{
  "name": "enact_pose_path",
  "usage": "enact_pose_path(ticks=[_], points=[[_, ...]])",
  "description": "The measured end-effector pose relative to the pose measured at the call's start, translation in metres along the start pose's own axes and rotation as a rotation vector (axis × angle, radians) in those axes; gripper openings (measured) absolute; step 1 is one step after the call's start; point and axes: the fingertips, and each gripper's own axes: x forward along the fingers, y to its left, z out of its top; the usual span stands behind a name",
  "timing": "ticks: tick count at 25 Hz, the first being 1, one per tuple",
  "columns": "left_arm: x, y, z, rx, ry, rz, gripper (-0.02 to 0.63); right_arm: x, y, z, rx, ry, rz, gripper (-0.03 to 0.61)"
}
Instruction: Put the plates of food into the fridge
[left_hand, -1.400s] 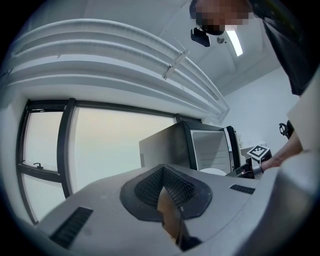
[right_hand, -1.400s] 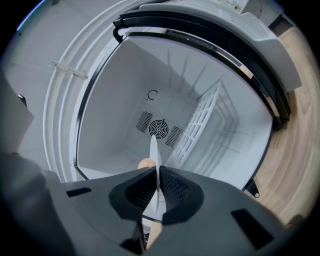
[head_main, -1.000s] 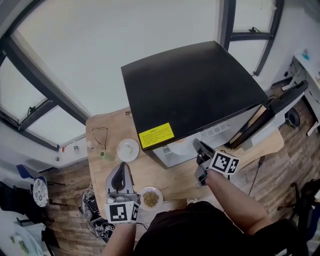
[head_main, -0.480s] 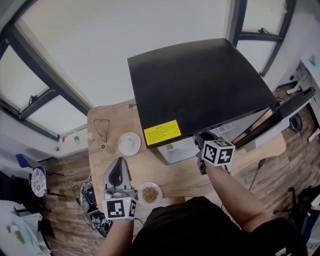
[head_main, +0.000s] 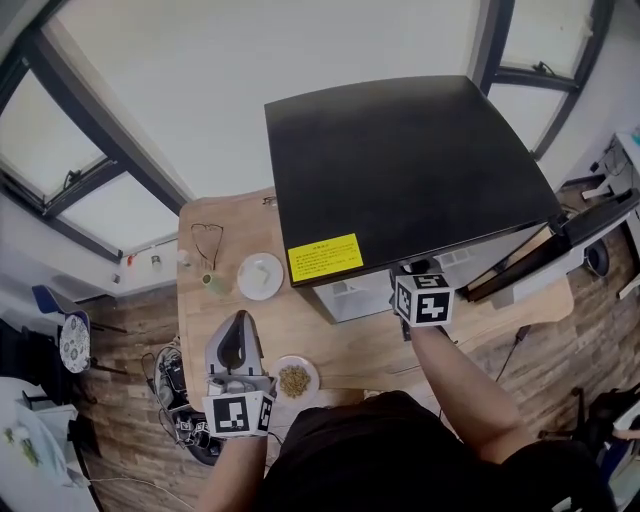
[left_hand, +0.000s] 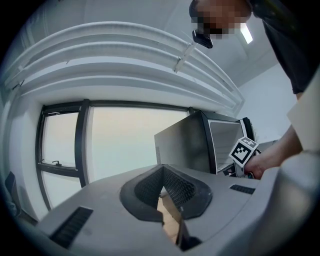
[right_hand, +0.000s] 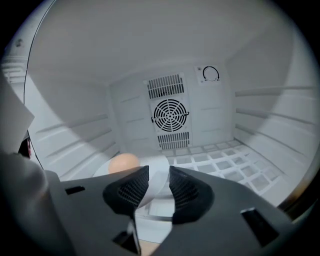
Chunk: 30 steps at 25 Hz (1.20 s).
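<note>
Right gripper view: right gripper (right_hand: 159, 182) inside fridge (right_hand: 260, 115), jaws just opening, apart round rim of delivered plate (right_hand: 156, 165) on shelf (right_hand: 220, 160). Left gripper (left_hand: 162, 170) closed, empty. Grain plate (head_main: 296, 379) and white plate (head_main: 260, 275) wait on table (head_main: 330, 345).

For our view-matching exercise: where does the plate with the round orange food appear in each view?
Head view: not in it; the fridge hides it.
Left gripper view: not in it.
Right gripper view: the plate lies low, left of centre, inside the fridge.
Shared landmark: the fridge, seen from above, from its side, from inside.
</note>
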Motion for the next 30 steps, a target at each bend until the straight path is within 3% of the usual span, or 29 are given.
enact_pose_path(ticks=[7, 13, 18, 23, 25, 30], points=[[-0.017, -0.001, -0.014, 0.017, 0.049, 0.031, 0.003, -0.029, -0.003, 0.007, -0.003, -0.149, 0.015, 0.14], [-0.045, 0.016, -0.005, 0.0, -0.03, 0.048, 0.005, -0.06, 0.021, 0.009, -0.014, -0.253, 0.108, 0.138], [-0.074, 0.049, -0.012, 0.009, -0.015, 0.049, 0.005, -0.096, 0.061, 0.011, 0.032, -0.36, 0.232, 0.138], [-0.1, 0.056, -0.022, 0.024, -0.002, -0.01, 0.004, -0.123, 0.096, -0.015, 0.097, -0.369, 0.292, 0.138], [-0.11, 0.054, -0.023, 0.055, 0.001, -0.046, 0.005, -0.13, 0.111, -0.039, 0.14, -0.333, 0.3, 0.138], [-0.133, 0.056, -0.047, 0.002, 0.012, -0.106, 0.005, -0.131, 0.147, -0.117, 0.273, -0.219, 0.308, 0.138]])
